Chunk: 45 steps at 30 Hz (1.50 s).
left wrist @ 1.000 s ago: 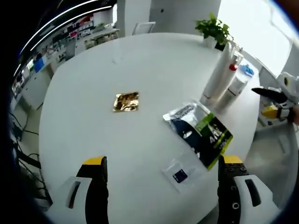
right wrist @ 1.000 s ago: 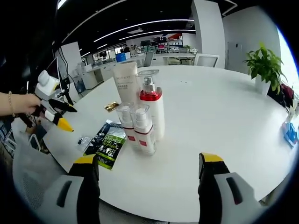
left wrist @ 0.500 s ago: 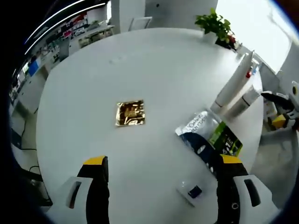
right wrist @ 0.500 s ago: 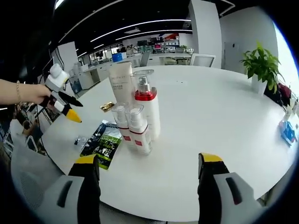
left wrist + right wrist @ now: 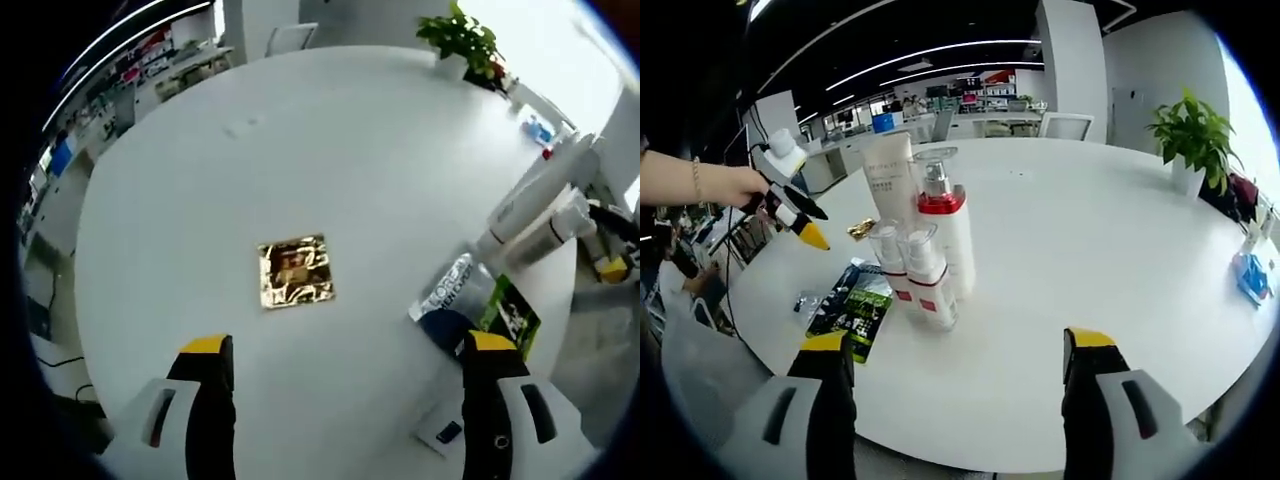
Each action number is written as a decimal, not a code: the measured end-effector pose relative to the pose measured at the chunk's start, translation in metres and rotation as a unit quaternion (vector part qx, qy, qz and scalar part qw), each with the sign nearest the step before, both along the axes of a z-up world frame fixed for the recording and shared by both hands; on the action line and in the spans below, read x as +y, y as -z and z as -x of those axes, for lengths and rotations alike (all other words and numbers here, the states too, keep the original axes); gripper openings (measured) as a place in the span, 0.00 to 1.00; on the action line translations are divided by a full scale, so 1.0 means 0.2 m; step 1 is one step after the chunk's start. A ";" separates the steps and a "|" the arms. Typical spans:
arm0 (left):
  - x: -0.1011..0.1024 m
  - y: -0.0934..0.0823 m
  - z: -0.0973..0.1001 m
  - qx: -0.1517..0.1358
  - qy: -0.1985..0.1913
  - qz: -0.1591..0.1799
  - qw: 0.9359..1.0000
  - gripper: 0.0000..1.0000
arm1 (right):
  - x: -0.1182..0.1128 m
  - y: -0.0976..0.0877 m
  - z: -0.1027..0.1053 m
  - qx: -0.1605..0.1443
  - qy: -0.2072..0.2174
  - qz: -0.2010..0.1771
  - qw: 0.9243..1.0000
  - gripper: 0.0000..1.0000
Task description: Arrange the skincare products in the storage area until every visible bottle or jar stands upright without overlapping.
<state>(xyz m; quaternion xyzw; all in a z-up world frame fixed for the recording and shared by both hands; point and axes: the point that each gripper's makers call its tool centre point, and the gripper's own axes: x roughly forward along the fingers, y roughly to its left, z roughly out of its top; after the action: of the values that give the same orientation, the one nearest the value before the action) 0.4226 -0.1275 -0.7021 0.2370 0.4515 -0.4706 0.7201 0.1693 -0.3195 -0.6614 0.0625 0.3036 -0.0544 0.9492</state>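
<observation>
A white tube (image 5: 887, 178), a pump bottle with a red collar (image 5: 946, 228) and two small clear-capped bottles (image 5: 908, 270) stand upright, close together on the round white table (image 5: 1090, 230). My right gripper (image 5: 958, 340) is open in front of them, holding nothing. In the left gripper view the tube (image 5: 530, 195) and a bottle (image 5: 552, 230) lean at the right edge. A gold sachet (image 5: 293, 272) lies flat ahead of my open left gripper (image 5: 346, 345). A hand holds that left gripper (image 5: 810, 222) in the air left of the bottles.
A silver, green and black sachet (image 5: 472, 308) lies beside the bottles, also seen as the sachet (image 5: 856, 305). A small clear packet (image 5: 446, 433) is near the table's edge. A potted plant (image 5: 1190, 135) and a blue item (image 5: 1250, 275) sit far off. The right gripper (image 5: 612, 245) shows beyond the table.
The left gripper's camera has moved forward over the table, bringing the gold sachet closer and more central. In the right gripper view the left gripper has risen and come nearer the bottles.
</observation>
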 end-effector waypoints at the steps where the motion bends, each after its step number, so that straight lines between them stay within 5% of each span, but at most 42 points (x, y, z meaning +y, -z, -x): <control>1: -0.01 0.00 -0.01 0.001 0.000 -0.001 1.000 0.93 | 0.00 0.00 0.00 0.000 0.001 0.000 1.000 0.86; 17: -0.10 0.09 -0.17 0.009 0.015 -0.032 0.999 0.92 | -0.02 0.00 0.00 0.001 0.010 0.000 1.000 0.84; 25: -0.15 0.14 -0.26 0.002 0.003 -0.047 0.999 0.82 | -0.02 0.00 0.01 0.000 0.015 -0.003 1.000 0.83; 30: -0.16 0.16 -0.29 0.009 -0.023 -0.048 0.999 0.63 | -0.02 0.00 0.01 -0.002 0.018 -0.008 1.000 0.82; 45: -0.17 0.22 -0.29 0.019 -0.018 -0.072 0.997 0.61 | -0.03 0.00 0.01 -0.003 0.021 -0.010 1.000 0.82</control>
<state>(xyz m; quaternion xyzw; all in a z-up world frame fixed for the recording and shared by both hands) 0.4803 -0.1618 -0.7468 0.2707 0.5020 -0.4286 0.7008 0.1679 -0.3254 -0.6622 0.0789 0.2997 -0.0714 0.9481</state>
